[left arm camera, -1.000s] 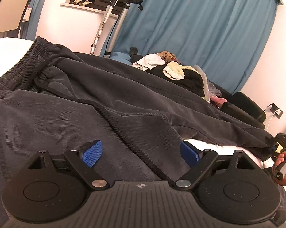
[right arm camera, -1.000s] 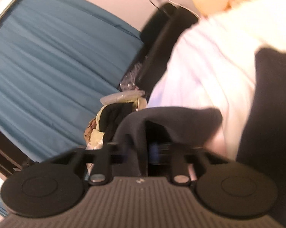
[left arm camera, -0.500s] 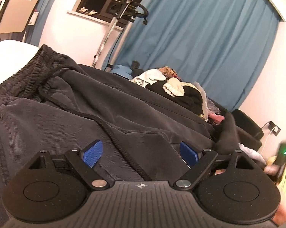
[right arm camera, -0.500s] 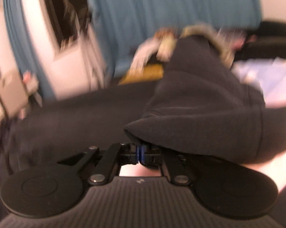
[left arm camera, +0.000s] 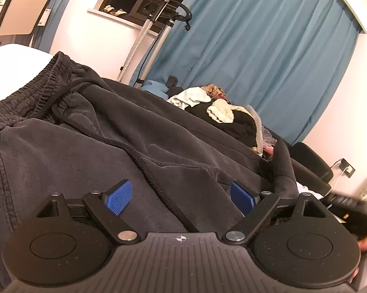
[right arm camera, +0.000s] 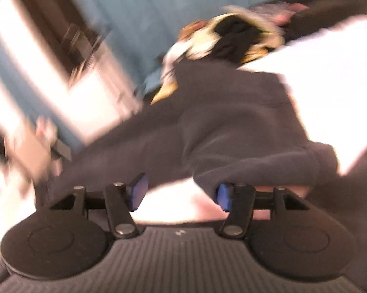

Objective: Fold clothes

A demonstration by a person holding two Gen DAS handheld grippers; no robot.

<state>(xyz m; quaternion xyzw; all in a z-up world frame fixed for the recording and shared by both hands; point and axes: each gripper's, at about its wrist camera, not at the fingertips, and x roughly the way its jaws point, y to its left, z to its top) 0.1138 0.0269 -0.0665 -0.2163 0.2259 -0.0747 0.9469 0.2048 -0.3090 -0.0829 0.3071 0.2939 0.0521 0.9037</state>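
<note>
Dark grey sweatpants [left arm camera: 110,136] lie spread over a white bed, with the elastic waistband [left arm camera: 37,85] at the left and a black drawstring running across the fabric. My left gripper [left arm camera: 181,197] stands open low over the pants, nothing between its blue pads. In the blurred right wrist view a pant leg [right arm camera: 232,122] lies folded over, its cuff end just beyond the right pad. The right gripper [right arm camera: 181,195] has its jaws opening, and only white bedding shows between the pads.
A pile of mixed clothes [left arm camera: 222,107] sits behind the pants. Blue curtains [left arm camera: 256,48] and a garment steamer stand [left arm camera: 154,31] are at the back. A chair [left arm camera: 22,9] is at the far left, a dark armchair [left arm camera: 310,166] at the right.
The right gripper carried the pant leg across over the pants, then its jaws parted and let the cloth go. The left gripper stayed open and barely moved.
</note>
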